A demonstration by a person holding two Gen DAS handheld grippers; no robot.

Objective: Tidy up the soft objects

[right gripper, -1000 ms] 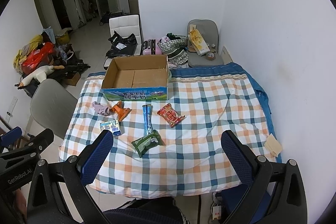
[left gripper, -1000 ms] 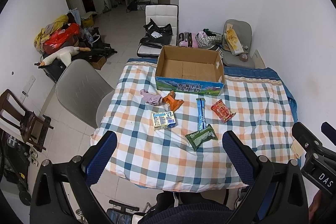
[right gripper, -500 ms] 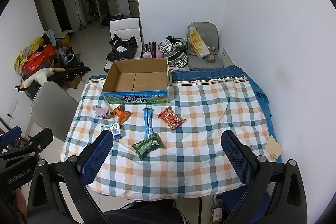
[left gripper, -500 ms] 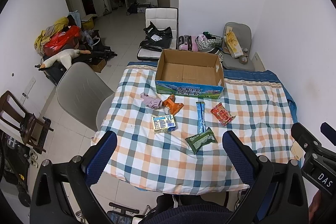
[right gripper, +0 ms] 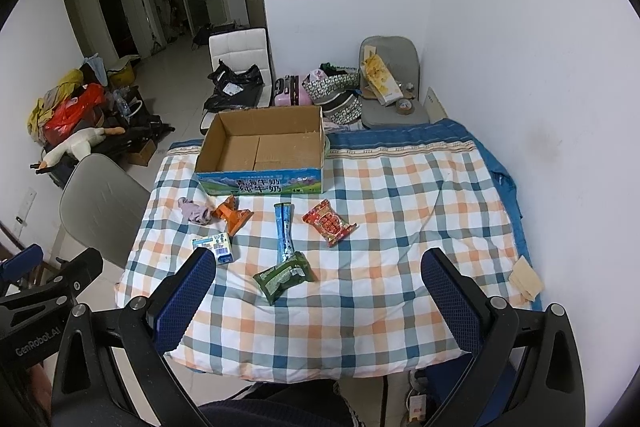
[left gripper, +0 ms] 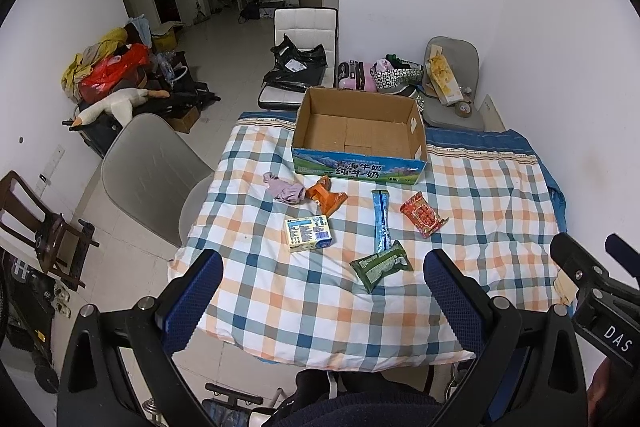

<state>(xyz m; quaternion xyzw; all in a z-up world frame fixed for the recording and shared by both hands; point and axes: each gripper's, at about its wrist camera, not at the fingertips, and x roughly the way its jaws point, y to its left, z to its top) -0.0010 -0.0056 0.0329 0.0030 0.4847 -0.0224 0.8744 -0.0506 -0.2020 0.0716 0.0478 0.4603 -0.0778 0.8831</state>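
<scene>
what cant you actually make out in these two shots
- Small print on the white and blue carton: too small in both views.
- Near inside wall of the open cardboard box: hidden by its own front in both views.
- Tan object at the checked tablecloth edge: too small to identify; the right claw covers it in the left view.

Bare checked worktop [left gripper: 312, 307] lies before the green packet [left gripper: 380, 265]; the cardboard box [left gripper: 360, 137] blocks the far edge.

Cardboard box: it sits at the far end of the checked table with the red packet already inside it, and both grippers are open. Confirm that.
Not quite. The box is empty; the red packet lies on the checked table in front of it, as the left wrist view shows. The box does sit at the far end, and the left gripper and right gripper are both open.
</scene>
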